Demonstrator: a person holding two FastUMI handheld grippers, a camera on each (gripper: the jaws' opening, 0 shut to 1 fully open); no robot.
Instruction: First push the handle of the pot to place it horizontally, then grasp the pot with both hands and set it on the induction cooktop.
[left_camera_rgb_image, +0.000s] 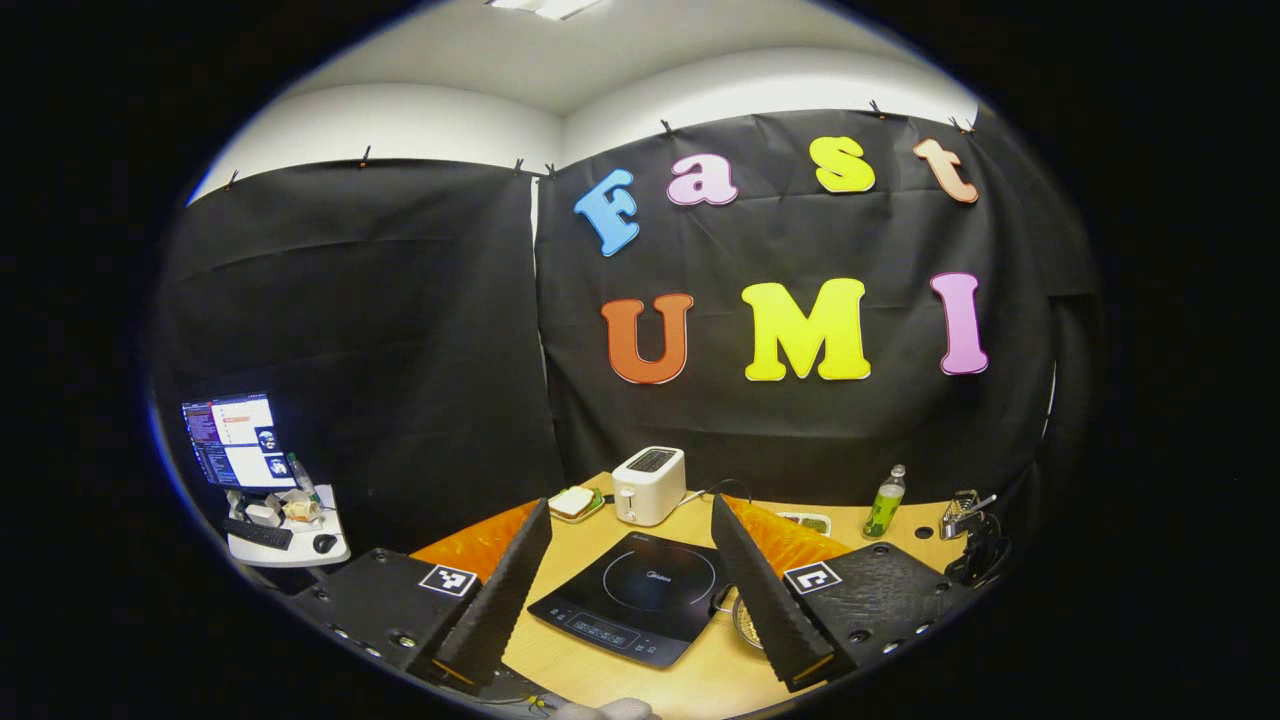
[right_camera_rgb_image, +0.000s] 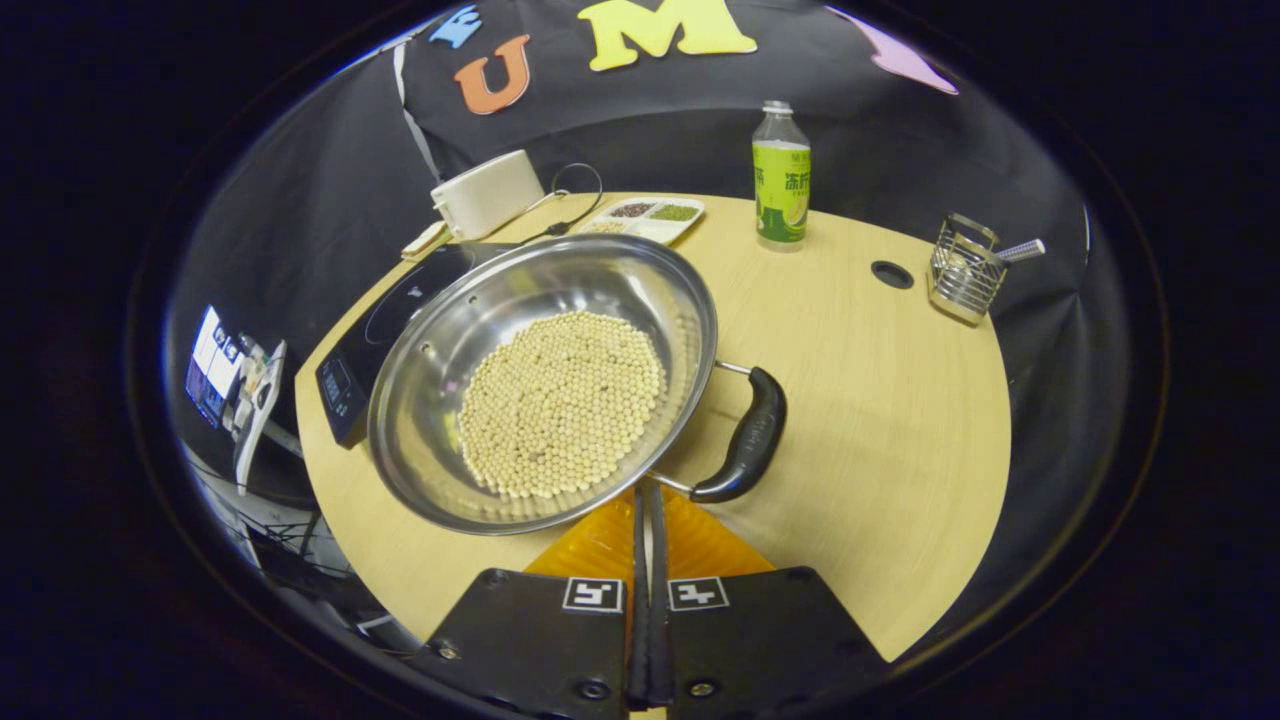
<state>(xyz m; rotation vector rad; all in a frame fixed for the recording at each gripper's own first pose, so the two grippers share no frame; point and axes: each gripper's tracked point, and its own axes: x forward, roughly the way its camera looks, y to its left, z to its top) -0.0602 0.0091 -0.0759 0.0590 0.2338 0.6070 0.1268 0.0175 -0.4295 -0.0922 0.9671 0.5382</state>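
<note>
A steel pot holding pale round beans stands on the wooden table, beside the black induction cooktop. Its black handle sticks out on the right of the rim, running near to far. My right gripper is shut, empty, with its tips at the pot's near rim just left of the handle. In the left gripper view, my left gripper hangs open above the table, the cooktop showing between its fingers. A sliver of the pot peeks out beside the right finger.
A white toaster with its cord stands behind the cooktop, next to a sandwich plate. A green bottle, a divided dish and a wire basket sit along the far edge. A monitor stands on a side table.
</note>
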